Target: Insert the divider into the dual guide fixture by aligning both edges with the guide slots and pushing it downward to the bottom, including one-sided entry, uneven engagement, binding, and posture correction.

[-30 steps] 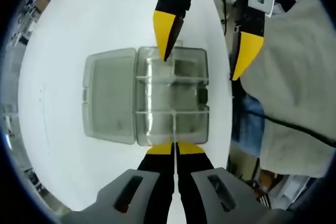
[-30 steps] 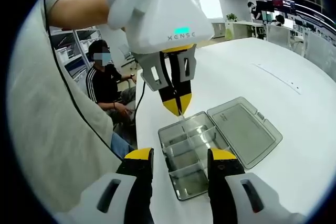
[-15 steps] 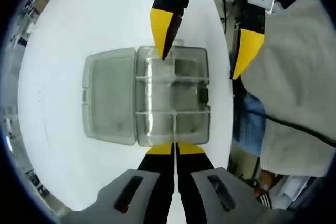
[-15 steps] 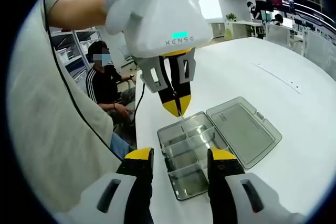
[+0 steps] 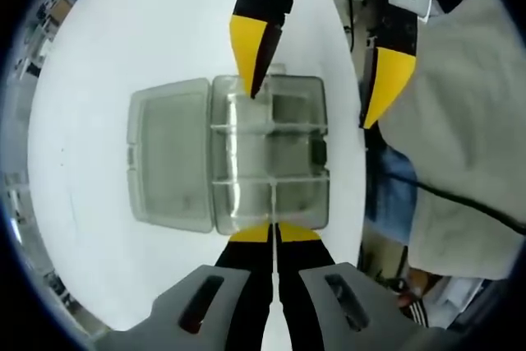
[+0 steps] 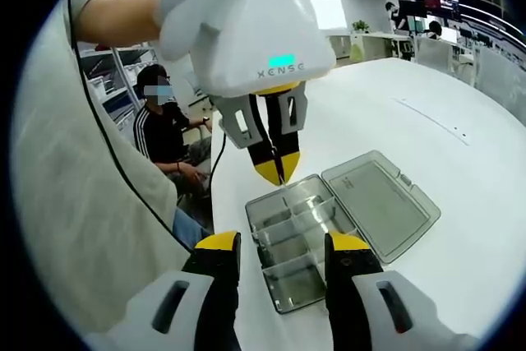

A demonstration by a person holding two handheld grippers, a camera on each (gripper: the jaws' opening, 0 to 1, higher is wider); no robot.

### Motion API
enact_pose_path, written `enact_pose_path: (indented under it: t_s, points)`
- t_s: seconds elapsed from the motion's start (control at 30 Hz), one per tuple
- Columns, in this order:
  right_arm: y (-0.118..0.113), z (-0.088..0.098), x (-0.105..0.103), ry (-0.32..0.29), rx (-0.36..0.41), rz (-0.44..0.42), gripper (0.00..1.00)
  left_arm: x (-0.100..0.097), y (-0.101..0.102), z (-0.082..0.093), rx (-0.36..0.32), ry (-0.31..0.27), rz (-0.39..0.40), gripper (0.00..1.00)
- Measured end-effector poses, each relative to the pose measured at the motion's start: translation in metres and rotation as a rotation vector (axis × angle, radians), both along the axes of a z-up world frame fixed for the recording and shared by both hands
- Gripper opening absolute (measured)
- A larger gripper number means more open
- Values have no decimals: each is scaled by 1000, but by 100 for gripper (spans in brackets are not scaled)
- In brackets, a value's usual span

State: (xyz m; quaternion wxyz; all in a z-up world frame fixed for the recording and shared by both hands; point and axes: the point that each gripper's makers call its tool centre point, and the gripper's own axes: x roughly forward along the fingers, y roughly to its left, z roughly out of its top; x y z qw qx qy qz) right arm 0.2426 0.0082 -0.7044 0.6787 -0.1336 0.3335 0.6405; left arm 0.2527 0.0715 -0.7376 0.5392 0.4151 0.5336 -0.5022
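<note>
A clear grey compartment box (image 5: 319,172) lies on the white table with its lid (image 5: 168,155) folded open flat beside it. My left gripper (image 5: 272,229) is shut on a thin clear divider (image 5: 272,196), seen edge-on over the box's near row. In the right gripper view the left gripper (image 6: 277,177) hangs just above the far end of the box (image 6: 289,284), and its lid (image 6: 380,203) lies to the right. My right gripper (image 6: 283,237) is open and holds nothing. From the top of the left gripper view the right gripper (image 5: 308,108) reaches in, one fingertip (image 5: 249,59) at the box's far edge.
The white table (image 5: 107,47) is large and round, with bare room around the box. A person's light shirt (image 5: 460,137) and a black cable (image 5: 444,195) are close by at its edge. A seated person (image 6: 168,133) and office desks are behind.
Little differs. The left gripper has shifted slightly over the box with the divider still in it. The right gripper stays open at the box's far edge.
</note>
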Motion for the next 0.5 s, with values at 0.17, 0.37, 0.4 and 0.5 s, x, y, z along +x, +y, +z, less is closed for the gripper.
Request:
enact_pose_path:
  t_s: [0.17, 0.37, 0.4, 0.5]
  points:
    - [1, 0, 0, -1, 2, 2, 38, 1, 0, -1, 7, 7, -11, 0]
    - [-1, -1, -1, 3, -4, -2, 40, 0, 0, -3, 21, 18, -13, 0]
    - [-1, -1, -1, 3, -4, -2, 40, 0, 0, -4, 23, 18, -13, 0]
    - [-2, -1, -3, 6, -8, -3, 41, 0, 1, -5, 26, 22, -9, 0]
